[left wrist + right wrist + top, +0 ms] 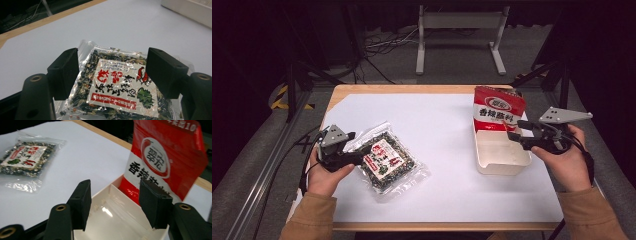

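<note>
A clear packet of dark dried food with a red and white label (387, 160) lies flat on the white table cover, front left. My left gripper (356, 154) is at its left end; in the left gripper view the left gripper (115, 72) stands open, its jaws straddling the clear packet (117, 87). A red and white snack bag (497, 110) stands upright at the far end of a white tray (504, 167). My right gripper (518, 134) hovers open over the tray's right side, just in front of the red bag (162, 162). Nothing sits between the right gripper (117, 205) jaws.
The white cover (437, 125) spreads over a wooden table whose edge (402, 89) shows at the back. The white tray (110, 220) has an inner divider. The clear packet (25, 157) lies far left in the right gripper view. Stands and cables sit on the floor beyond.
</note>
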`<state>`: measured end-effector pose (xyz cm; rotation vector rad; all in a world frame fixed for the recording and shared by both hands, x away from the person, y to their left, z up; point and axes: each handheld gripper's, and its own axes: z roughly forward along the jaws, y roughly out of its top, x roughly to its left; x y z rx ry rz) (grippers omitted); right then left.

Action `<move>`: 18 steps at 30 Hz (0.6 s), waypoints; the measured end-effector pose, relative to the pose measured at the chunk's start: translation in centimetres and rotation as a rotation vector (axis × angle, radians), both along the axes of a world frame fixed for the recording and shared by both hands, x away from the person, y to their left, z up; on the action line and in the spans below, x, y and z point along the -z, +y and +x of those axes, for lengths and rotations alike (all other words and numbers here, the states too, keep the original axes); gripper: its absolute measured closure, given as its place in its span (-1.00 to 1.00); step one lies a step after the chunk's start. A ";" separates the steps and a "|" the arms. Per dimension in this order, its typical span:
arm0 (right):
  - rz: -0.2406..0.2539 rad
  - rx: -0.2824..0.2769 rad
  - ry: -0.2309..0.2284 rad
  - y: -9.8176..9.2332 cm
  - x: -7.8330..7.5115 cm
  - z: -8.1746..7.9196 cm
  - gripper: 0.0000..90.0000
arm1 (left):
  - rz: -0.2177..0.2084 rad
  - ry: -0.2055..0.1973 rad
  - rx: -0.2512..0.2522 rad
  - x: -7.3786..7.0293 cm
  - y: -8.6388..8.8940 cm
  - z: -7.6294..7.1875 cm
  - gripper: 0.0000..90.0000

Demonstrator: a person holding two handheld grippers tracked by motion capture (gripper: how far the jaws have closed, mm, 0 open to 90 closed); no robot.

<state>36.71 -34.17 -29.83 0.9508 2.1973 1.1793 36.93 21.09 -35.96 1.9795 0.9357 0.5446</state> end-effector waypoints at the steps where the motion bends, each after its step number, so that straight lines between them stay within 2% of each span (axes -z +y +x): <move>1: 0.000 0.000 0.000 0.0 0.0 0.0 -0.02 | 0.000 0.004 -0.003 0.0 0.1 0.0 -0.39; 5: 0.061 -0.034 -0.008 0.9 0.7 -0.8 -0.03 | 0.012 0.003 -0.024 0.2 0.5 0.1 -0.42; 12: 0.059 -0.083 -0.029 2.2 1.7 -1.3 -0.07 | 0.022 0.019 -0.065 0.7 1.1 0.5 -0.44; 16: 0.048 -0.110 -0.041 2.8 2.0 -1.6 -0.08 | 0.029 0.045 -0.141 1.1 1.6 0.9 -0.45; 18: 0.041 -0.120 -0.043 3.2 2.1 -1.7 -0.09 | 0.017 0.059 -0.169 1.4 2.1 1.1 -0.45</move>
